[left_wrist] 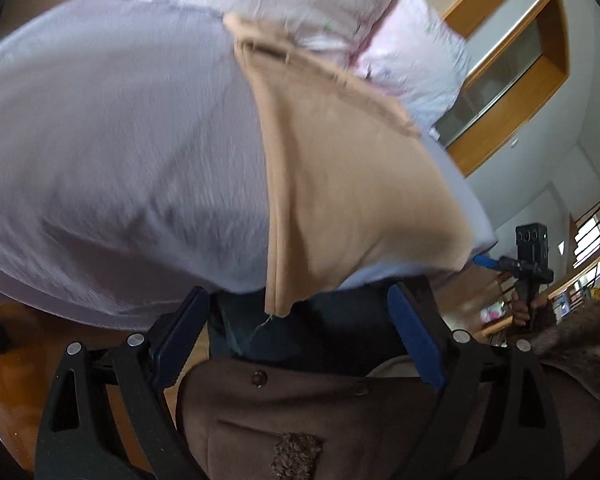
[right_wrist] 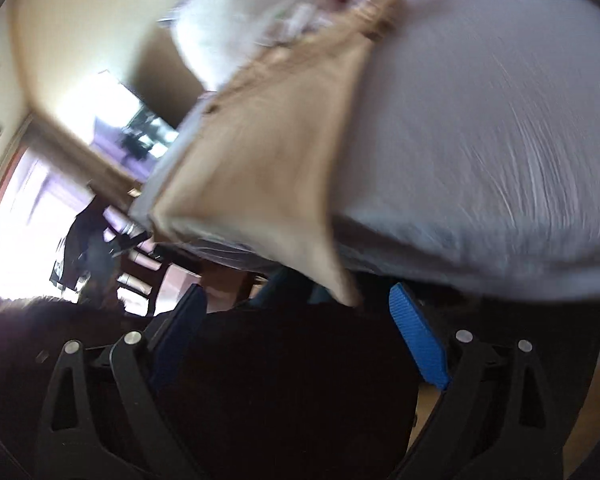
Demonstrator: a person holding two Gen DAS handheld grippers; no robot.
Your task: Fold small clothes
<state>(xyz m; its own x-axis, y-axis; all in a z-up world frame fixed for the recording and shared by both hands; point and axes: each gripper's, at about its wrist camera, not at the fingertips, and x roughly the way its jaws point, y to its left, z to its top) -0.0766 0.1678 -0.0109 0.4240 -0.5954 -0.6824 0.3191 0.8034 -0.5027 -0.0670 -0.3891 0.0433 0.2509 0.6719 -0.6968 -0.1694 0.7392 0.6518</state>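
Left wrist view: looked up across a pale lilac cloth-covered surface [left_wrist: 112, 152], blurred. Saw a tan, roughly triangular knit garment [left_wrist: 340, 184] lying on that surface, its narrow tip hanging past the near edge and a loose thread trailing from it. Noted a white, faintly printed pink-trimmed bundle of cloth [left_wrist: 300, 4] beyond the tan piece, toward the far edge. Found the left gripper [left_wrist: 300, 320] with its blue-padded fingers [left_wrist: 414, 332] spread wide, nothing between them, the tan tip just above the gap and not touched. Below the fingers, a brown button-front coat [left_wrist: 320, 412] on the person. At far right, the right gripper [left_wrist: 485, 261] held in a hand, small and distant; blue tip just at the cloth's near right edge, jaw state unreadable from here.

Right wrist view: heavily smeared by motion. Showed the same lilac surface [right_wrist: 480, 140] filling the upper right, the tan garment [right_wrist: 268, 168] at its left part, its pointed tip drooping over the near edge. White printed cloth [right_wrist: 236, 20] farther back. Right gripper [right_wrist: 296, 320] with blue pads [right_wrist: 418, 340] wide apart and empty, tan tip hanging just above the gap. Bright windows [right_wrist: 28, 208] at left.
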